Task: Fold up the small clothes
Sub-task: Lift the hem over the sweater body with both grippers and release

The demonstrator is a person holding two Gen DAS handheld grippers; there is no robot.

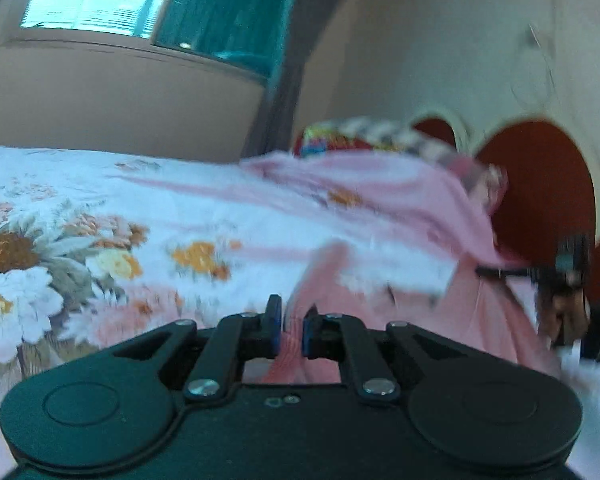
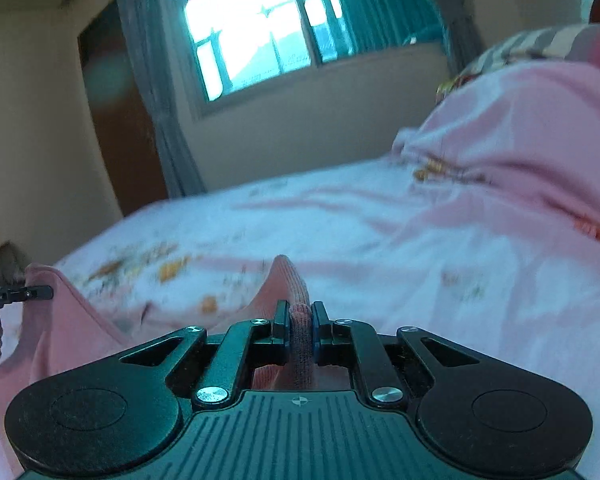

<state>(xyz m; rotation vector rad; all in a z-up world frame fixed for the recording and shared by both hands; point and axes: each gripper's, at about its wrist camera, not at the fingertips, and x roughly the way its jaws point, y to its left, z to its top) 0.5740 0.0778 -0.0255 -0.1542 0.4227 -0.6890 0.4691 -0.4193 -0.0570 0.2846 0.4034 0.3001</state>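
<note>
1. Floral bed sheet (image 1: 100, 216) covers the bed in a bedroom with a bright window (image 2: 252, 28) and teal curtains; a pink blanket (image 2: 520, 140) is heaped towards the pillows.
2. A small pink garment (image 2: 60, 332) is held low over the sheet, at the near edge of the bed, spanning between the two tools.
3. The left hand-held gripper (image 1: 290, 330) is closed tight, with pink fabric pinched between its blue pads.
4. The right hand-held gripper (image 2: 300, 326) is likewise clamped, on a ribbed pink edge that pokes up between the fingers.
5. The step in hand is judged to be the lift and spread of the garment before a fold.
6. For a clean result, both corners should be kept at the same height and the cloth drawn gently taut, so that no sag or twist is left between the grips.
7. The cloth should be laid flat on the sheet before any crease is made.
8. The long axis of the garment is judged to run from one gripper to the other, roughly along the bed's near edge; which end is the top cannot be told through the blur.
</note>
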